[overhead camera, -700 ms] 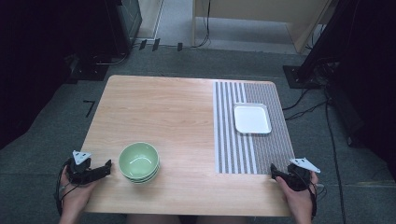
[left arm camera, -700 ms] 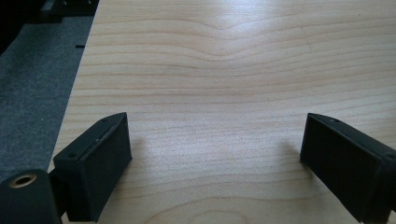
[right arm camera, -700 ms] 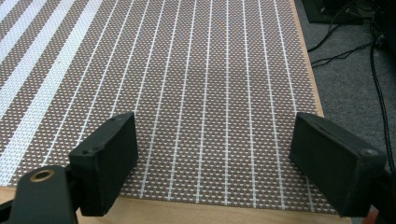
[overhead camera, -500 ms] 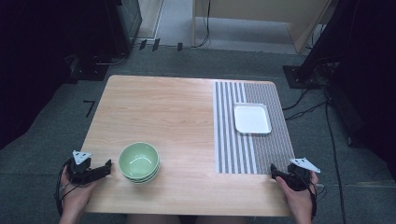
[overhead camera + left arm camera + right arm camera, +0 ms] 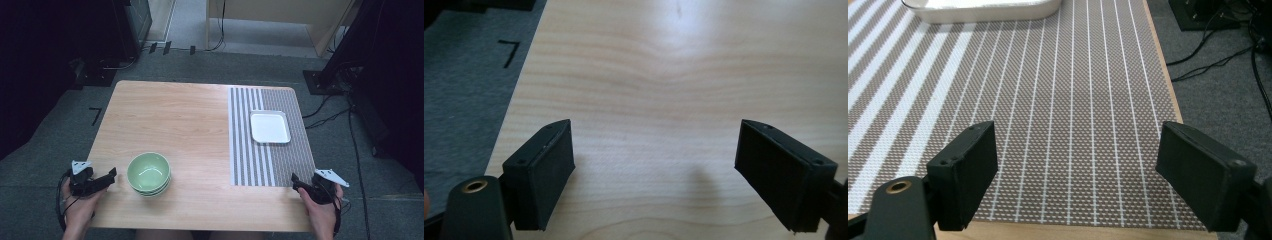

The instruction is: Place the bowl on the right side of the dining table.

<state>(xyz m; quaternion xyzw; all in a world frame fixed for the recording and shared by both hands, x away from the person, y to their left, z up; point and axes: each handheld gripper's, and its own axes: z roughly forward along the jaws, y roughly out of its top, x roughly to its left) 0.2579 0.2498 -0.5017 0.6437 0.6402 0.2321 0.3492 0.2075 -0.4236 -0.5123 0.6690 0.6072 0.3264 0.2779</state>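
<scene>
My left tool point(image 5: 111, 174) rests at the worktop's point(image 5: 180, 120) near left corner, jaws spread wide over bare pale wood, nothing between them. My right tool point(image 5: 295, 180) sits at the near right corner, jaws likewise apart above the near edge of a striped brown-and-white mat point(image 5: 255, 150). Just beside the left tool stand pale green bowls point(image 5: 148, 173), glossy, stacked one inside another. Farther off, on the mat's far half, lies a white square plate point(image 5: 270, 126) with rounded corners and a raised rim. Beyond the worktop, grey carpet point(image 5: 210, 65) and cables point(image 5: 325, 107).
</scene>
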